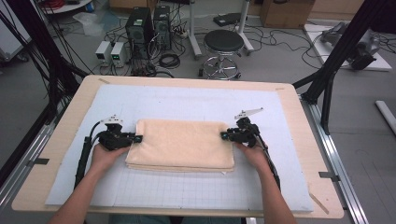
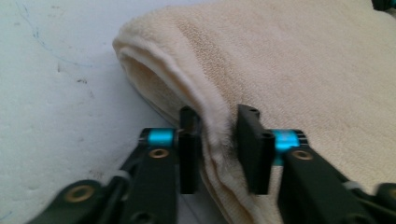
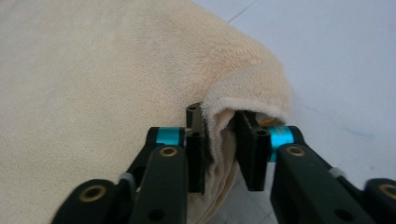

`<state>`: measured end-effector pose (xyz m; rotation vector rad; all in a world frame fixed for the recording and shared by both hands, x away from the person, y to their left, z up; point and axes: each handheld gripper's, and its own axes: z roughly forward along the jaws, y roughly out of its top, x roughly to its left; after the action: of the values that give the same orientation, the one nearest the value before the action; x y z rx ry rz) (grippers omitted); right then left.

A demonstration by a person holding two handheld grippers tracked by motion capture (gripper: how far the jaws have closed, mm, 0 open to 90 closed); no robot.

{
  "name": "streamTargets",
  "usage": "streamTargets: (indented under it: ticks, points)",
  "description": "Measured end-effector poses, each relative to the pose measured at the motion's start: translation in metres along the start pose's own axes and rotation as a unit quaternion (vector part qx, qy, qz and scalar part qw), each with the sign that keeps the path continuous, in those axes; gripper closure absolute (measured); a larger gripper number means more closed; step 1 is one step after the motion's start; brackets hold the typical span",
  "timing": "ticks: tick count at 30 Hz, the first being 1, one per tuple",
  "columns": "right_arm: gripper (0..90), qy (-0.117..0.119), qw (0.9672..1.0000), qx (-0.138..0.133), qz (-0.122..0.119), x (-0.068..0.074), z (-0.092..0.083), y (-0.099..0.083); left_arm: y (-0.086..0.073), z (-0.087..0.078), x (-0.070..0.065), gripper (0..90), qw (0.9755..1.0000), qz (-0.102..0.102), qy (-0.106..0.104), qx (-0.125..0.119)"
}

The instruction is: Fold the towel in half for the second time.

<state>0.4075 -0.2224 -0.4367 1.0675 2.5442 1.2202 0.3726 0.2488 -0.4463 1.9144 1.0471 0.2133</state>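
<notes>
Folded cream towel (image 1: 181,144) lies mid-bench on the grid mat (image 1: 187,191). Left claw (image 2: 218,149) pinches the towel's left edge fold; right claw (image 3: 223,149) clamps its right edge fold. Both ends gripped, towel flat.

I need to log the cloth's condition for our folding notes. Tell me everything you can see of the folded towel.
The towel is cream-coloured terry cloth with a soft looped pile, folded into a flat rectangle of several layers whose edges show stacked along its near side. It lies on the pale gridded mat at the middle of the table. The left gripper pinches a fold of its left edge, the right gripper a fold of its right edge, each lifting the cloth slightly there.
</notes>
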Motion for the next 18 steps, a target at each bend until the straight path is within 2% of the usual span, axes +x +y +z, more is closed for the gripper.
streamTargets:
  ticks: [2, 5, 10, 12, 14, 16, 18]
  points:
    - [79.0, -0.011, 0.9999, 0.001, -0.009, 0.001, -0.002, 0.006, 0.002, -0.001, -0.001, 79.5, 0.9997, 0.011, 0.015, -0.014]
    - [79.3, -0.033, 0.9991, -0.016, -0.022, 0.001, -0.006, 0.017, 0.006, 0.000, 0.000, 80.4, 0.9988, 0.013, 0.033, -0.035]
    - [78.4, -0.057, 0.9978, -0.014, -0.032, -0.005, 0.000, 0.033, 0.018, 0.006, 0.005, 79.9, 0.9974, 0.016, 0.059, -0.036]
    - [72.5, -0.061, 0.9978, -0.009, -0.021, -0.008, 0.004, 0.032, 0.019, 0.007, 0.006, 75.1, 0.9970, 0.021, 0.063, -0.038]
    - [61.0, -0.065, 0.9979, 0.000, -0.007, -0.010, 0.007, 0.029, 0.017, 0.004, 0.007, 67.9, 0.9975, 0.021, 0.060, -0.029]
    - [58.9, -0.057, 0.9984, -0.002, 0.005, -0.012, 0.004, 0.025, 0.016, 0.000, 0.009, 61.5, 0.9974, 0.031, 0.064, -0.011]
    - [54.3, -0.066, 0.9977, -0.012, 0.006, -0.011, -0.002, 0.021, 0.015, -0.007, 0.009, 58.3, 0.9970, 0.036, 0.068, -0.013]
